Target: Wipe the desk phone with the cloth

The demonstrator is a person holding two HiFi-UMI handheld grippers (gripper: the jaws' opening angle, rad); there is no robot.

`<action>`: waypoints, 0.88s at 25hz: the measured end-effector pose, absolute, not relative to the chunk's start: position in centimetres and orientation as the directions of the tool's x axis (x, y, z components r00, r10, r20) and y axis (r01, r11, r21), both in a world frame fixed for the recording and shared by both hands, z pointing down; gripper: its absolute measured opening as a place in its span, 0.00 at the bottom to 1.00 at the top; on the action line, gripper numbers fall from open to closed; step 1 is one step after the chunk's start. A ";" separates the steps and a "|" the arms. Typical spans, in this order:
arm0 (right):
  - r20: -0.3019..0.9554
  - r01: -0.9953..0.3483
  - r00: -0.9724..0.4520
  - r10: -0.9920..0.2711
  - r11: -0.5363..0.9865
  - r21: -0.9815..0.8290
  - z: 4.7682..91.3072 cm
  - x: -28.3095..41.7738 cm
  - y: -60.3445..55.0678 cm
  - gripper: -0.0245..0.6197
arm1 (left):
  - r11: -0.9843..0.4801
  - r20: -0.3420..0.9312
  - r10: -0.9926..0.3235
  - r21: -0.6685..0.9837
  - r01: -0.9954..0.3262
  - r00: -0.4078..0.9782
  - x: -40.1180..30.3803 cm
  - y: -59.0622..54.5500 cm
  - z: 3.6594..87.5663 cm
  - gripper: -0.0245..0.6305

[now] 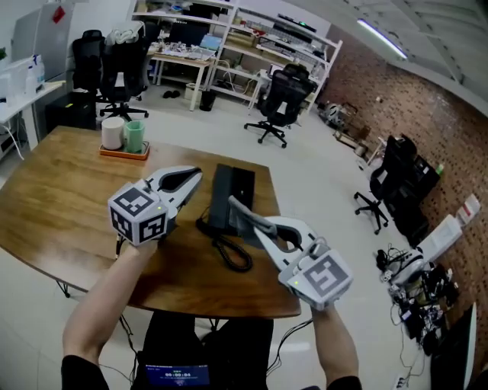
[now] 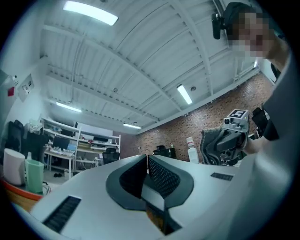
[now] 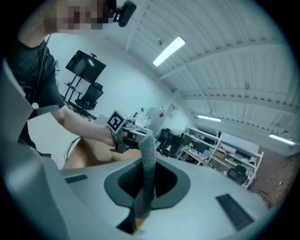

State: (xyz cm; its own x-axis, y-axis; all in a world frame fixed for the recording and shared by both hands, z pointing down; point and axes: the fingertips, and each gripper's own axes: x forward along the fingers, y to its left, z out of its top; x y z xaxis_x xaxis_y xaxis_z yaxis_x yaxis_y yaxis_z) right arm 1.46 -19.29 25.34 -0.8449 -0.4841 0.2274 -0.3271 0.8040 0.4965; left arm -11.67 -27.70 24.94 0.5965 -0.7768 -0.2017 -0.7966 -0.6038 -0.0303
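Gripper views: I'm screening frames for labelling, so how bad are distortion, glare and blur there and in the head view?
Left gripper view: strong fisheye, black corners, ceiling light blown out, shut left gripper sharp. Right gripper view: same fisheye, cloth between the jaws slightly soft. Head view: curved edges, even light, desk phone clear.

Semi-gloss brown wood table [image 1: 53, 206]; matt black plastic desk phone [image 1: 231, 190]; coarse grey woven cloth [image 3: 148, 143]; smooth matt pale-grey plastic left gripper [image 1: 198, 174] and right gripper [image 1: 232, 202], 2 units.
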 end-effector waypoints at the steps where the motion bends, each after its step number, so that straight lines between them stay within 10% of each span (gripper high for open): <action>1: 0.257 -0.322 -0.832 -0.492 0.804 0.500 25.9 0.9 -20.7 0.08 | -0.593 -0.187 -0.791 0.001 -0.806 0.582 -12.3 -29.0 25.9 0.04; 22: 0.461 -0.296 -0.587 -0.665 0.707 0.642 31.7 -9.8 -42.1 0.08 | -0.570 -0.098 -0.817 -0.010 -0.821 0.569 -13.5 -33.5 30.6 0.04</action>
State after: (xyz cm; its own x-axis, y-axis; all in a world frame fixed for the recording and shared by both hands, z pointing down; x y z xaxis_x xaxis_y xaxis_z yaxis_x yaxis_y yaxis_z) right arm -9.79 -42.05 31.71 -0.5874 -0.6648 0.4614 -0.2958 0.7071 0.6422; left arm -13.47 -33.54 30.63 0.5685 -0.8169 -0.0976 -0.8213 -0.5704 -0.0100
